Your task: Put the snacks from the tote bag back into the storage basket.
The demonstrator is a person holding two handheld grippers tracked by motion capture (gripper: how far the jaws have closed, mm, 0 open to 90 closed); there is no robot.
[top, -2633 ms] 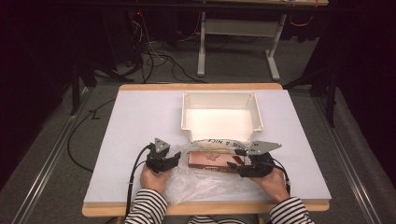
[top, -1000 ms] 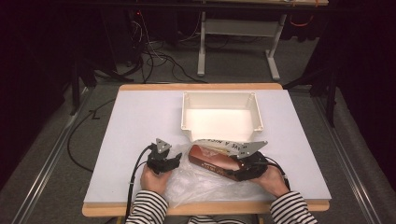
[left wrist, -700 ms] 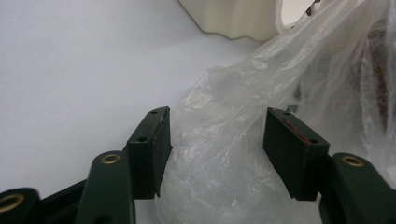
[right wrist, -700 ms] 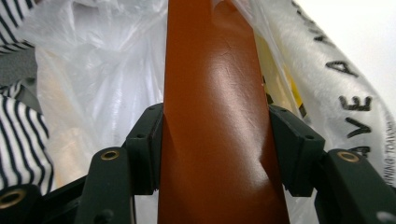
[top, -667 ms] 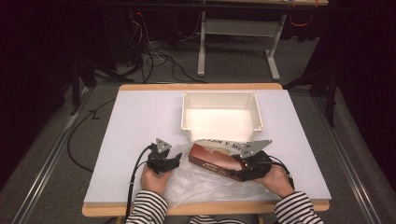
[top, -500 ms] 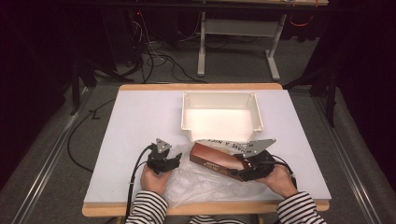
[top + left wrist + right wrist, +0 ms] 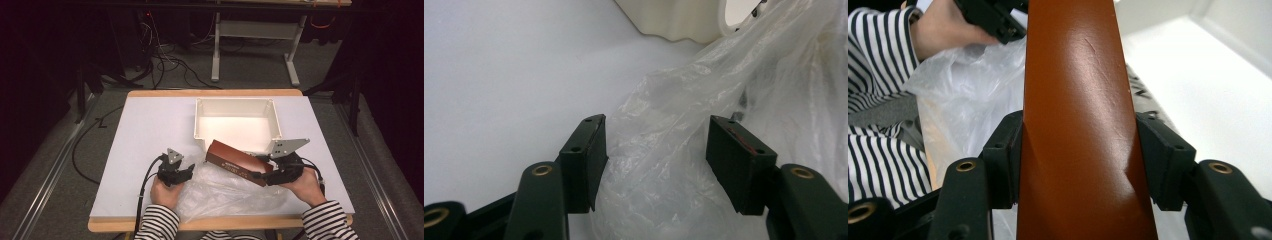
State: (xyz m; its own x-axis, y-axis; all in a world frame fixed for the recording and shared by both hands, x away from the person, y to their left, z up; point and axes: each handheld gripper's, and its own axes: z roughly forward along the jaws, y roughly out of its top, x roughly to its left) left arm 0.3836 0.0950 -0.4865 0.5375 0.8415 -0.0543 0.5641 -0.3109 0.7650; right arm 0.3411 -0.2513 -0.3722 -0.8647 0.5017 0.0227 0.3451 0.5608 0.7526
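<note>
A long brown box (image 7: 239,162) hangs tilted above the table, its far end at the front wall of the white bin (image 7: 237,104). My right gripper (image 7: 260,176) is shut on the box's near end. In the right gripper view the box (image 7: 1078,125) runs up between both pads, with the bin's floor (image 7: 1208,85) to its right. A crumpled clear plastic bag (image 7: 225,192) lies below the box on the table. My left gripper (image 7: 182,172) rests at the bag's left edge. It stands open, with loose bag plastic (image 7: 664,125) between its jaws.
The white tabletop (image 7: 150,130) stretches bare to the left and behind the left gripper. The bin's corner (image 7: 674,20) stands just beyond the bag. Striped sleeves (image 7: 157,222) come in at the front edge. Cables and a desk frame (image 7: 250,45) are on the floor beyond.
The right gripper has lifted the brown box off the bag and drawn it to the right, its far end now raised at the bin's front wall. The left gripper has stayed put.
</note>
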